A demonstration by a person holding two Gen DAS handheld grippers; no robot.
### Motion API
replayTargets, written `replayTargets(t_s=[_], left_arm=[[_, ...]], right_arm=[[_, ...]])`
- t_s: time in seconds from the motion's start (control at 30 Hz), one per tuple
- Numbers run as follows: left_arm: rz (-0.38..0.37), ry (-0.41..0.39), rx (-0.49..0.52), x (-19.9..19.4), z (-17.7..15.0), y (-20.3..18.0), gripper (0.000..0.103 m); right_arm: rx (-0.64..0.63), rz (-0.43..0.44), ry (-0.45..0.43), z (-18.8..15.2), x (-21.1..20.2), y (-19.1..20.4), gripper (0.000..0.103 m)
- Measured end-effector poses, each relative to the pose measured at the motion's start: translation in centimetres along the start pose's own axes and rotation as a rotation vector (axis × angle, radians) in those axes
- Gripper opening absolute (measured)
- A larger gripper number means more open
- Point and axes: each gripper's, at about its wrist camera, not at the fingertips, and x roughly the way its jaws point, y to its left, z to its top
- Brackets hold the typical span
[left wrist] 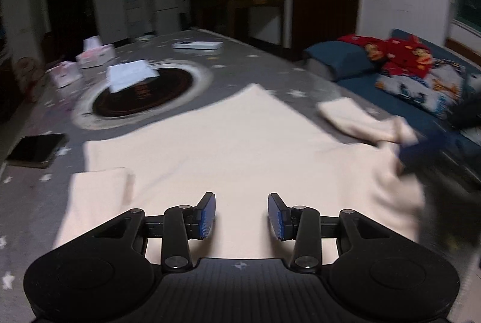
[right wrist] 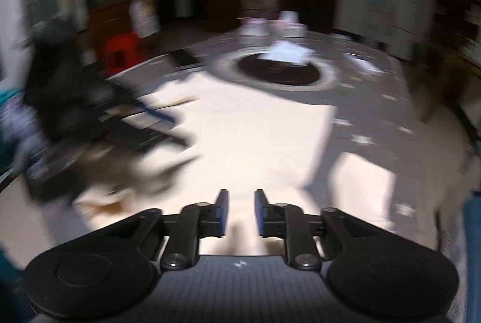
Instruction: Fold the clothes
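Note:
A cream shirt (left wrist: 225, 142) lies flat on the grey star-patterned table (left wrist: 264, 64), one sleeve (left wrist: 99, 190) folded at the left, the other sleeve (left wrist: 360, 118) out to the right. My left gripper (left wrist: 241, 214) is open and empty just above the shirt's near edge. In the blurred right wrist view the shirt (right wrist: 255, 127) spreads ahead, and my right gripper (right wrist: 241, 211) hovers over its near part with the jaws apart and nothing between them. The right gripper shows as a dark blur at the shirt's right edge in the left wrist view (left wrist: 421, 151).
A round dark burner inset (left wrist: 144, 91) with white paper (left wrist: 129, 73) sits mid-table. Tissue boxes (left wrist: 93, 52), a white flat box (left wrist: 198, 45) and a black phone (left wrist: 36, 148) lie around. A blue sofa with red clothes (left wrist: 399, 58) stands right of the table.

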Motion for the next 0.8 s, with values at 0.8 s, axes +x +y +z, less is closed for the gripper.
replayTargets(t_s=[0.8], left_arm=[[-0.081,0.035,0.064,-0.5,-3.0,-4.7,0.051]], right_arm=[[0.320,-0.182,0.052,-0.5,7.6,-13.5,0.024]])
